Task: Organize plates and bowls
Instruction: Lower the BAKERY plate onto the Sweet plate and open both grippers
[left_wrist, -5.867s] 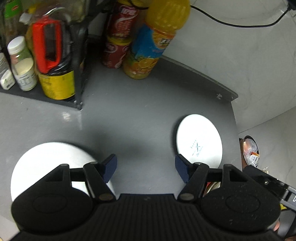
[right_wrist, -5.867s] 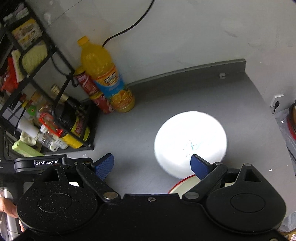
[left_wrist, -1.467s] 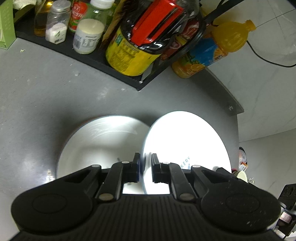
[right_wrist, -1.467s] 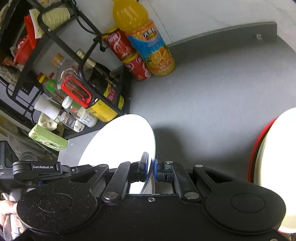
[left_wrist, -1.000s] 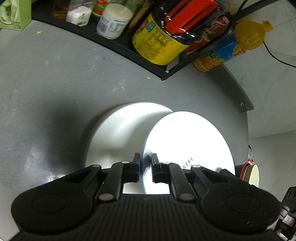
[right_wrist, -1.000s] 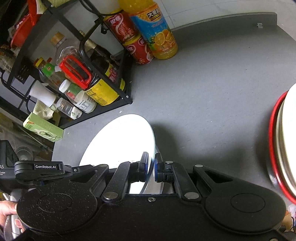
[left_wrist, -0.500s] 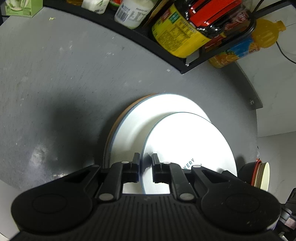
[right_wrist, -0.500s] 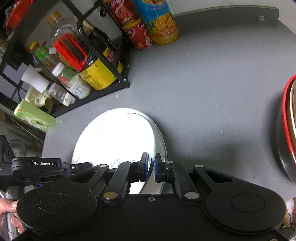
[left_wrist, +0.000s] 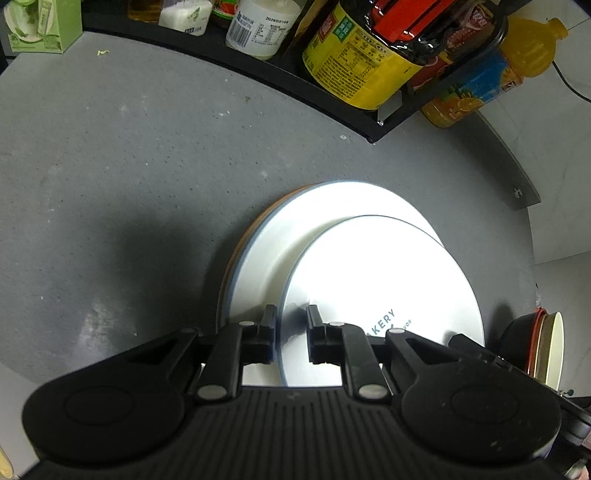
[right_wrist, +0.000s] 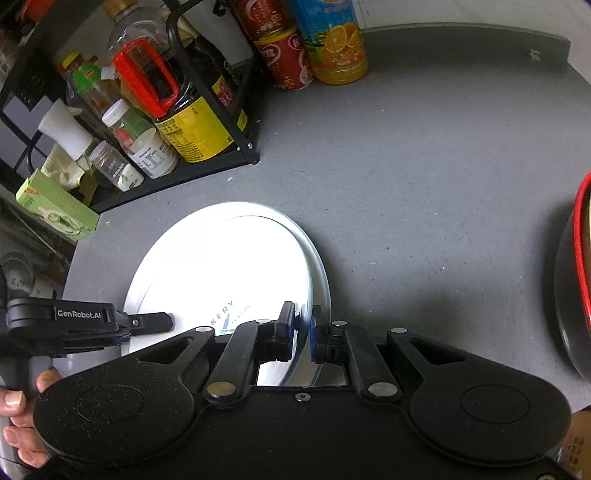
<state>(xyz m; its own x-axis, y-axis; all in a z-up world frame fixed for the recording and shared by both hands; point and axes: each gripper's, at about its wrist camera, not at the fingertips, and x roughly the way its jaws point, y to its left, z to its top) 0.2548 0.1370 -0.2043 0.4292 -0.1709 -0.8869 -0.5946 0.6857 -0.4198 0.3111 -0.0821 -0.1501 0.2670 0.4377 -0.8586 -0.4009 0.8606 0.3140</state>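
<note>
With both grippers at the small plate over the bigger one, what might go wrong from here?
1. The small plate sits off-centre on the large plate, toward its right side; released like this, the stack stays uneven.
2. The left gripper and right gripper have their fingers only at the plate's rim, so it may tip or slip.
3. The bowl lies close on the right; pulling the right gripper away sideways might knock it.
</note>
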